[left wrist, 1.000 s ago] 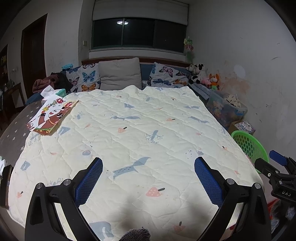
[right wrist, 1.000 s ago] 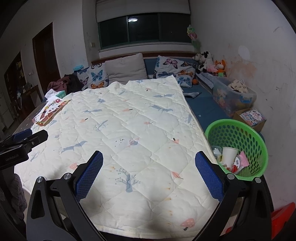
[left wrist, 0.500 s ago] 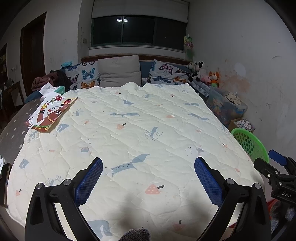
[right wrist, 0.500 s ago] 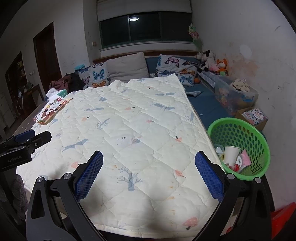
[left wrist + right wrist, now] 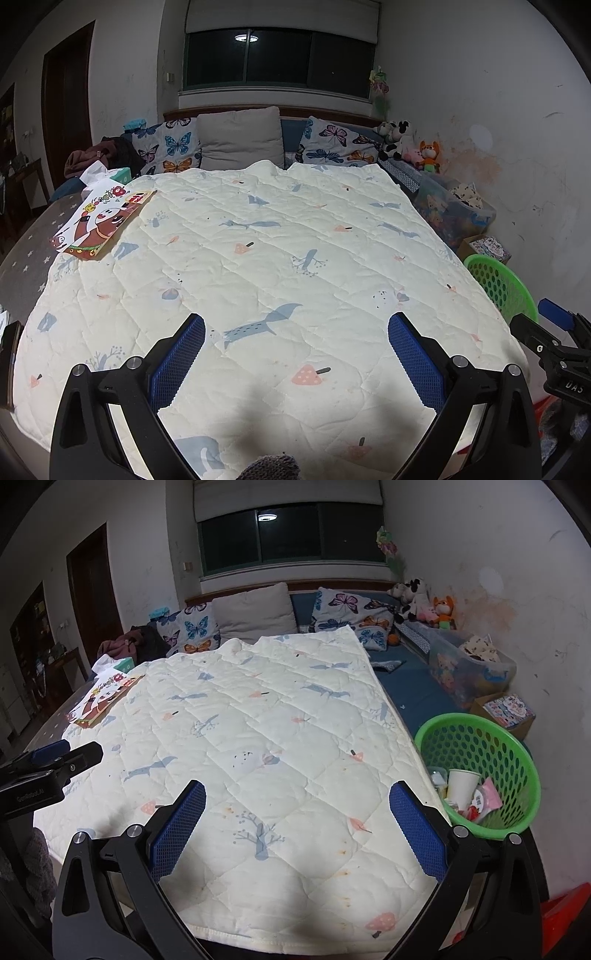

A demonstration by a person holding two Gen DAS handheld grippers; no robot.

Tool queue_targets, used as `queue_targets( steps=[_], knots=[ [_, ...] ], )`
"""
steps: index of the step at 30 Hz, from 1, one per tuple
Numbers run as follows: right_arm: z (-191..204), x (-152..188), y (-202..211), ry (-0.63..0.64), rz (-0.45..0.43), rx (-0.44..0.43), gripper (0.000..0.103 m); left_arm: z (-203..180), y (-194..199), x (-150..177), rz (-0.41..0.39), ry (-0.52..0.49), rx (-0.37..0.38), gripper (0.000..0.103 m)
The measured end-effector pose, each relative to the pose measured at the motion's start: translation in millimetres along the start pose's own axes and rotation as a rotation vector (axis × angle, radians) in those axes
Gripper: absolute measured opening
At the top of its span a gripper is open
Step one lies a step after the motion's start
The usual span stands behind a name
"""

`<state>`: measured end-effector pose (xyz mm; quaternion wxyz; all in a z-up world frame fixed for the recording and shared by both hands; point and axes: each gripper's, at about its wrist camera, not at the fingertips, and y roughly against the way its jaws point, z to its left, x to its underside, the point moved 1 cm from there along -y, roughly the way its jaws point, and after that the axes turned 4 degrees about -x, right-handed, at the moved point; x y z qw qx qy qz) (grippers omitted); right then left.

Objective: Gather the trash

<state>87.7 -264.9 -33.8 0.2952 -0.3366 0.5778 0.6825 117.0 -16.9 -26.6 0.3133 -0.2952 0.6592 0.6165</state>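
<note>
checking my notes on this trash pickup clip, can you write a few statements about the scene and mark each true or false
1. The green basket already holds trash, including a white paper cup. True.
2. The right gripper is shut on a wrapper. False: its jaws stand wide open and empty.
3. A picture book lies on the far left part of the quilt. True.
4. The basket sits on top of the quilt. False: it stands beside the quilt's right edge.
5. The left gripper is open. True.
</note>
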Motion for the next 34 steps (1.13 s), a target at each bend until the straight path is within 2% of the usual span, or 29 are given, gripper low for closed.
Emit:
queue_targets(
  steps=[20, 24, 34],
  knots=[
    [8.5, 1.0, -5.9, 0.006, 0.013, -0.015, 0.099, 2.3, -3.3, 2.4, 0.007, 0.003, 0.006, 0.096],
    [8.1, 1.7, -6.9, 0.005, 0.016, -0.017, 0.099, 2.0, -1.5, 3.7, -0.008, -0.004, -0.003, 0.096],
    [10.8, 1.6, -11.3, 0.005, 0.023, -0.028, 0.099, 10.0, -4.9, 2.4, 0.01, 0.027, -0.021, 0.096]
  ],
)
